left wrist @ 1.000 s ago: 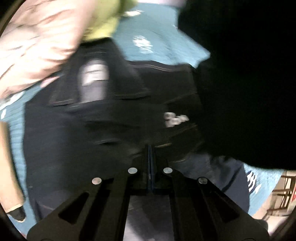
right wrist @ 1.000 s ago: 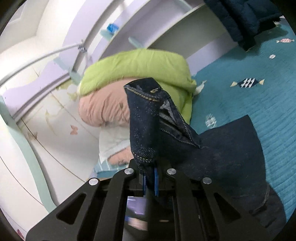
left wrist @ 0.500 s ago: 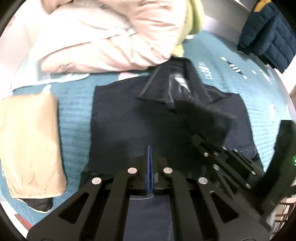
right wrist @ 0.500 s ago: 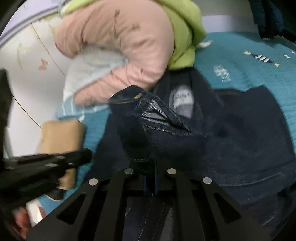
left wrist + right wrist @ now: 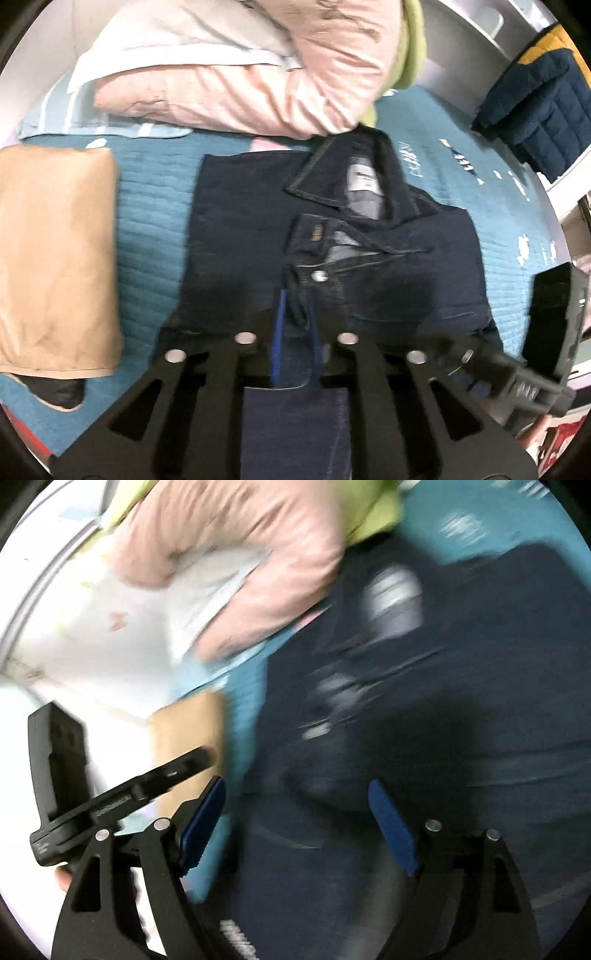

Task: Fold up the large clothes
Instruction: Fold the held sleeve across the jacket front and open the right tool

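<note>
Both wrist views close, angled down over bed; both share dark jacket point(image 5: 332, 258), tan bundle point(image 5: 55, 258).

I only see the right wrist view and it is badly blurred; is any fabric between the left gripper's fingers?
Observer: Yes. The left gripper has its jaws opening, with a narrow fold of the denim jacket between them.
Operator: Thank you. Which part of the jacket is that fold?
Observer: It is the front edge, just below a metal button; the collar lies spread open beyond it.
Operator: Is anything off to the right that I cannot see?
Observer: A navy quilted jacket with a yellow patch lies at the far right of the teal bedspread, apart from the denim.
</note>
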`<state>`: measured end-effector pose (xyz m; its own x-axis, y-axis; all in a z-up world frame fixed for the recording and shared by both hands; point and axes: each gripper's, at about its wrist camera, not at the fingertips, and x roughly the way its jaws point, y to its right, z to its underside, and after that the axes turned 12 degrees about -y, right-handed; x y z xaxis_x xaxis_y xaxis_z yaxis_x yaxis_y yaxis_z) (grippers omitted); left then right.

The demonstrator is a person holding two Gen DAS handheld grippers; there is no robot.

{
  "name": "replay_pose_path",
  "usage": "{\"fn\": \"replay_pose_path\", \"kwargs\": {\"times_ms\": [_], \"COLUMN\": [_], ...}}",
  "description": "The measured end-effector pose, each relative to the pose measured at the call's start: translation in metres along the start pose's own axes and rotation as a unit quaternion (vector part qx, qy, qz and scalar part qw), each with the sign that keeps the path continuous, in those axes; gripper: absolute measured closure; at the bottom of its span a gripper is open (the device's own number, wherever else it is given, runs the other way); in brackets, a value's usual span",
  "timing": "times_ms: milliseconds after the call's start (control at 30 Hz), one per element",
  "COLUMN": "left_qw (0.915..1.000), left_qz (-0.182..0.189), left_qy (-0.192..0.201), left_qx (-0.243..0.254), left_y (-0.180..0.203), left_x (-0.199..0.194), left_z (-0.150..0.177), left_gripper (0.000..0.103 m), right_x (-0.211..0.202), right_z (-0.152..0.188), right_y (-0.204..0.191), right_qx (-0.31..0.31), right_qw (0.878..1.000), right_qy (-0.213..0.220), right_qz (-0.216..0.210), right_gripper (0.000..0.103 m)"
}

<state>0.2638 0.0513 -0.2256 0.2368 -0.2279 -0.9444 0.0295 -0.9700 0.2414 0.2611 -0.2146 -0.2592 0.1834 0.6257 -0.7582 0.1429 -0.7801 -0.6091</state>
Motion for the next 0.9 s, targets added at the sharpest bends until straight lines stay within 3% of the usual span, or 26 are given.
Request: {"fn": "replay_pose_path", "kwargs": {"times_ms": [100,167,233,300,367,467,600,667,700,733,767,800,900], "left_qw": [0.9996,0.9988,0.9981,0.9978,0.9955,0.9943,0.9958,0.9960,0.9955,0.9949,0.9952,0.9966,0.9971], "left_qz": [0.021,0.040,0.047,0.027,0.008,0.047,0.028,0.038,0.044,0.047,0.048,0.049,0.043], "left_qy": [-0.005,-0.012,-0.026,-0.058,-0.094,-0.084,-0.086,-0.080,-0.083,-0.089,-0.085,-0.066,-0.062], "left_qx": [0.016,0.027,0.031,0.019,-0.009,-0.046,-0.013,0.008,0.008,0.002,-0.004,-0.011,-0.008], "left_y": [0.024,0.041,0.053,0.054,0.044,0.032,0.043,0.050,0.051,0.050,0.049,0.047,0.046], "left_x": [0.014,0.027,0.047,0.077,0.113,0.120,0.110,0.098,0.095,0.092,0.089,0.083,0.080], "left_z": [0.001,-0.001,-0.003,-0.005,-0.005,-0.004,-0.007,-0.010,-0.013,-0.018,-0.021,-0.028,-0.046], "left_gripper": [0.085,0.085,0.086,0.089,0.101,0.100,0.100,0.098,0.083,0.046,0.036,0.035,0.035], "right_x": [-0.030,-0.042,-0.043,-0.033,-0.016,-0.011,-0.020,-0.030,-0.039,-0.051,-0.060,-0.070,-0.087], "right_z": [-0.001,0.001,0.004,0.003,0.000,-0.002,-0.002,-0.006,-0.011,-0.015,-0.020,-0.026,-0.041], "right_y": [0.020,0.042,0.067,0.094,0.119,0.136,0.130,0.126,0.121,0.118,0.115,0.112,0.110], "right_qx": [-0.008,0.006,0.025,0.049,0.075,0.109,0.107,0.112,0.107,0.103,0.099,0.097,0.087], "right_qw": [0.995,0.987,0.986,0.982,0.975,0.979,0.980,0.981,0.983,0.983,0.983,0.981,0.977], "right_qy": [0.031,0.035,0.025,-0.003,-0.039,-0.041,-0.037,-0.033,-0.020,-0.009,0.009,0.029,0.059], "right_qz": [0.094,0.155,0.162,0.185,0.205,0.167,0.165,0.152,0.149,0.151,0.156,0.164,0.184], "right_gripper": [0.063,0.070,0.074,0.079,0.095,0.096,0.095,0.089,0.089,0.084,0.068,0.052,0.048]}}
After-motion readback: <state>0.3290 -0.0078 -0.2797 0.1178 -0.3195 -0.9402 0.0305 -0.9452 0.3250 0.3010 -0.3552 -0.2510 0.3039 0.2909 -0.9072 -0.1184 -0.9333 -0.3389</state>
